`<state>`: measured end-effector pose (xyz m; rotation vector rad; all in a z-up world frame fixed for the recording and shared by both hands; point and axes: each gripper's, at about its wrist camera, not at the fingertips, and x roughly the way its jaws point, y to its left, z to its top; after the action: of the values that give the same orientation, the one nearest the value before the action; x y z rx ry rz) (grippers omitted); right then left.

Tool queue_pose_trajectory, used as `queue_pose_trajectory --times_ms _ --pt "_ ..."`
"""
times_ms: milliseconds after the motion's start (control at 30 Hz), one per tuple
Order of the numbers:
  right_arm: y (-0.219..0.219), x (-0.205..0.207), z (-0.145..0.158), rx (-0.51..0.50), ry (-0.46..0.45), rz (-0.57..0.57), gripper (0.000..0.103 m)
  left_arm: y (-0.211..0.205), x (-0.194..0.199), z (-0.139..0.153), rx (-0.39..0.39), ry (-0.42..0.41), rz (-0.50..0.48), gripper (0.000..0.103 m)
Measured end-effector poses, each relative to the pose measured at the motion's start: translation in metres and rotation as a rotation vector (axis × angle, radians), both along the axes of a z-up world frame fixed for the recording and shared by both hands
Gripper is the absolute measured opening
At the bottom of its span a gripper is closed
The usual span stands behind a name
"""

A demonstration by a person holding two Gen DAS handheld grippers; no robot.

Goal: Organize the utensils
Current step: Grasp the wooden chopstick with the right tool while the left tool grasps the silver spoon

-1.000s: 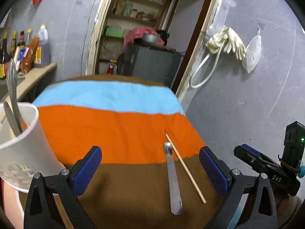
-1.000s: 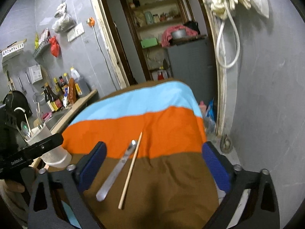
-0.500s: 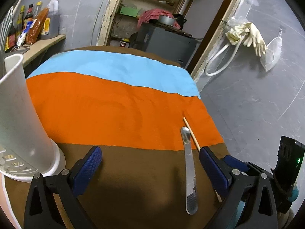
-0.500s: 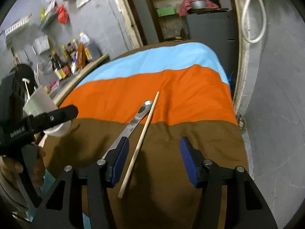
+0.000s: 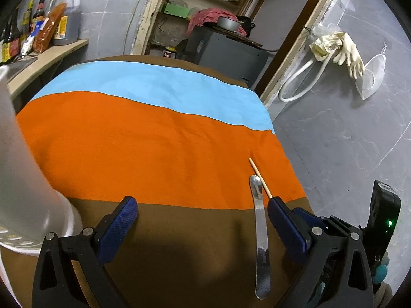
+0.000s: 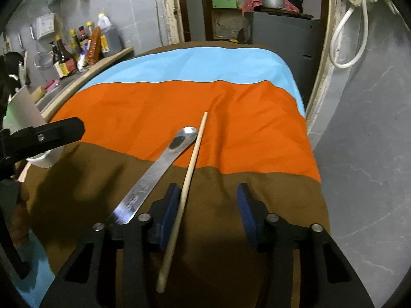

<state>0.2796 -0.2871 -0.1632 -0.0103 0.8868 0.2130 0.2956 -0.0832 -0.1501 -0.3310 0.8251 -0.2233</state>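
Utensils: white holder cup (image 5: 23, 169) stands at the bench's left edge; metal spoon (image 6: 156, 169) and wooden chopstick (image 6: 187, 169) lie side by side near the right edge, across the orange/brown seam of the striped cloth (image 5: 143, 148). Your right tongs (image 6: 208, 213) are closing w/ the chopstick just inside the left pad, nothing clamped yet. Left tongs (image 5: 203, 218) stand wide apart, empty, spoon handle between them. Step in hand looks like the chopstick pickup. Next: centre it btwn pads, clamp, lift clear of spoon, carry to cup. Room: grey walls, bottles (image 6: 77, 48) on a side counter, shelves (image 5: 205, 0) thru the doorway.
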Motion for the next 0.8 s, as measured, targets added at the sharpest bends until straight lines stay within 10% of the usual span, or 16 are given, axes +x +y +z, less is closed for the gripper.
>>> queue_pose_trajectory --times_ms 200,800 --pt "-0.015 0.001 0.0 -0.004 0.003 -0.042 0.009 -0.014 0.005 -0.001 -0.003 -0.005 -0.07 0.092" --pt "-0.05 -0.005 -0.007 0.118 0.014 -0.093 0.004 -0.068 0.025 -0.022 -0.036 0.104 -0.305 0.036"
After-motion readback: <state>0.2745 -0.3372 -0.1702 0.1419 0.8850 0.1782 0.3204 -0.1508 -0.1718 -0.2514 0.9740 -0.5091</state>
